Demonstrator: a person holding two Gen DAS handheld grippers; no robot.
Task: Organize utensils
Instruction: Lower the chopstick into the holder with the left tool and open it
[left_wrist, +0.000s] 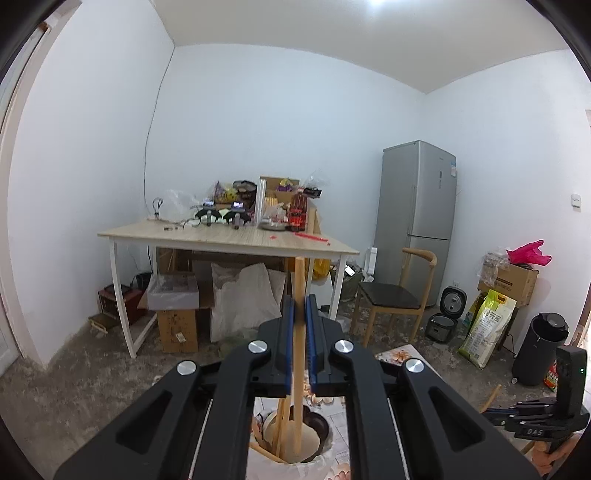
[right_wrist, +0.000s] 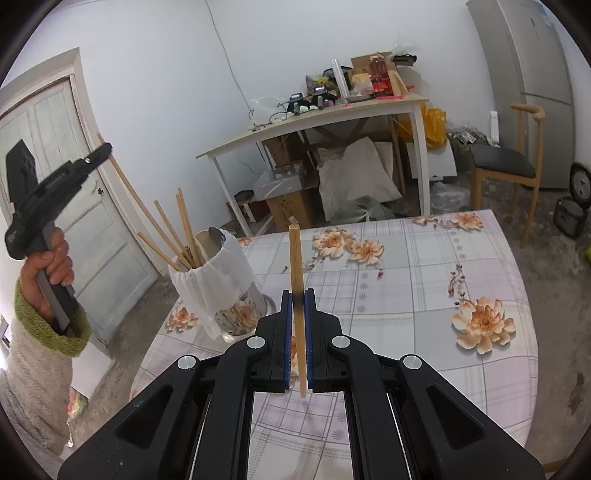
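The right gripper (right_wrist: 298, 295) was clamped on a single wooden chopstick (right_wrist: 295, 254), the blue pads pressing both sides of the shaft, which stood nearly upright and projected above and below the jaws. Beneath it lay the round table (right_wrist: 424, 266) with its floral checked cloth. The left gripper (left_wrist: 300, 306) was likewise closed on a second chopstick (left_wrist: 299, 280), its lower end reaching down toward the mouth of the utensil holder (right_wrist: 218, 280) (a metal cylinder wrapped in white paper, standing near the table's left edge). The holder contained several more chopsticks (right_wrist: 173, 232) leaning to the left, plus a spoon; whether the held chopstick's tip touched the contents could not be determined. In the right wrist view the person's left hand (right_wrist: 51, 266), in a fleecy sleeve with a green cuff, gripped the handle of the left tool. Farther back stood a cluttered wooden desk (left_wrist: 229, 236), a chair (left_wrist: 391, 295) and a grey refrigerator (left_wrist: 421, 206).
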